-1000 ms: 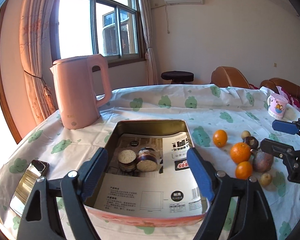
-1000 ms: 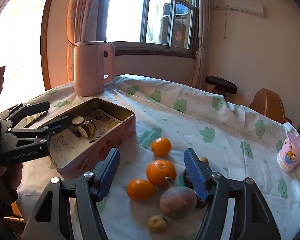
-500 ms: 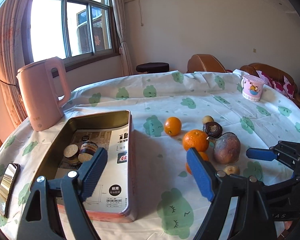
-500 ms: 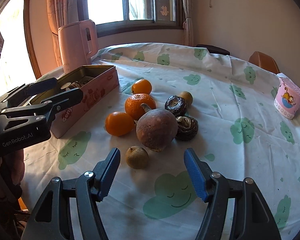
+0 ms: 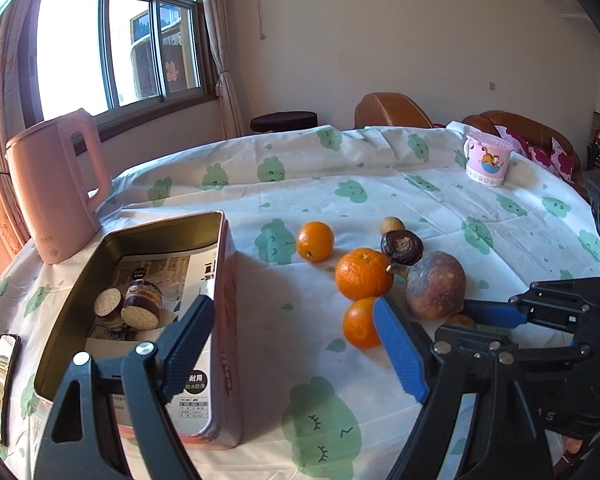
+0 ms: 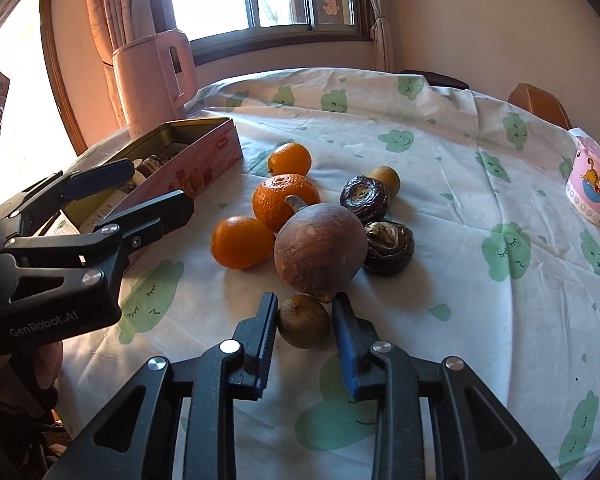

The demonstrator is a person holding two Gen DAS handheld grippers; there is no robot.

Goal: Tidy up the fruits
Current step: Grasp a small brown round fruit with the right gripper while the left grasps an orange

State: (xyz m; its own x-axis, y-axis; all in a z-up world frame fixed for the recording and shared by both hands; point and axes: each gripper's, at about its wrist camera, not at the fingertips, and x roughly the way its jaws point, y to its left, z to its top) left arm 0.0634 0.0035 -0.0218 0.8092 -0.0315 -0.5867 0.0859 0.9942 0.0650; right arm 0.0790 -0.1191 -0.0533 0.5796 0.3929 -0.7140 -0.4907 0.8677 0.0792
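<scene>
At lower centre of the right wrist view, the right tongs [image 6: 305,320] are clamping a small brown fruit [image 6: 303,321] lying on the tabletop [image 6: 440,240] just below a large brown fruit [image 6: 320,254]. The left tongs [image 5: 296,344] are hanging wide open and empty beside the tin [image 5: 220,280].

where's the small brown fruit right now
In the right wrist view it sits low and centre, on the tablecloth between the fingers of the right gripper, just in front of the big brown fruit.
</scene>
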